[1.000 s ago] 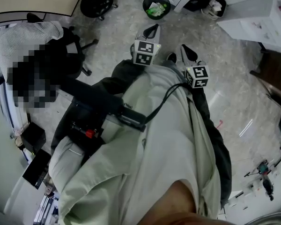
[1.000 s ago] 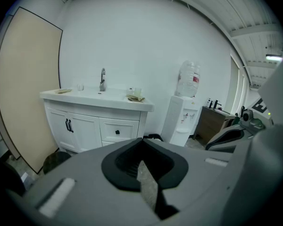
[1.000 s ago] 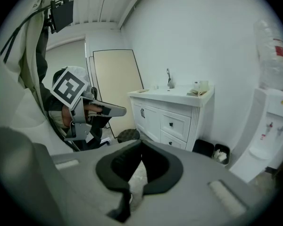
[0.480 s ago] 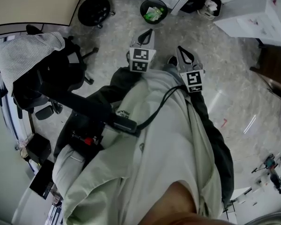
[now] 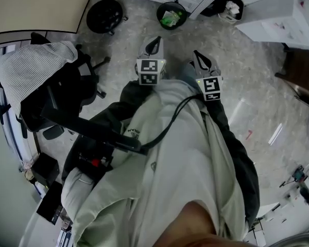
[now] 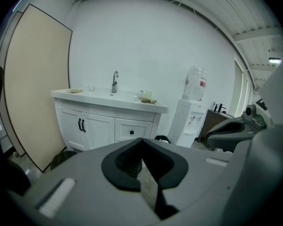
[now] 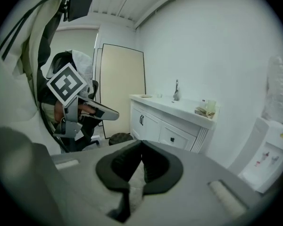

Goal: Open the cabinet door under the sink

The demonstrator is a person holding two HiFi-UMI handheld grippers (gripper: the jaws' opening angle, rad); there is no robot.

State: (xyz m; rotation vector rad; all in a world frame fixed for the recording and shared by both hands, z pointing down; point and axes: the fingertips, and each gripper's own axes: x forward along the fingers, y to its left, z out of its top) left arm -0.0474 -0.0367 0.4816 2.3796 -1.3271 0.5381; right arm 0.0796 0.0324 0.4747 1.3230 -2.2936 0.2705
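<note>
We face the white vanity from well across the speckled floor, both tools held out ahead of us at waist height and angled downward. The left gripper [image 5: 155, 41] has its jaws pressed together with nothing between them, and the right gripper [image 5: 199, 56], just beside it, is likewise closed and empty. The cabinet doors [image 6: 92, 131] under the sink are closed, their paired black handles [image 6: 80, 125] side by side below the countertop [image 6: 108, 99] and its chrome faucet [image 6: 115, 81], and neither tool touches them. A small drawer [image 6: 131, 131] sits to the right of the doors, and a water dispenser [image 6: 187, 119] with its bottle stands further right against the wall. A beige panel [image 6: 35, 84] leans at the vanity's left. On the floor in front of the vanity stand a black waste bin [image 5: 172, 13] holding green rubbish and a round black stool [image 5: 105, 14]; an office chair [image 5: 67, 86] draped with a striped cloth [image 5: 33, 68] stands to our left.
</note>
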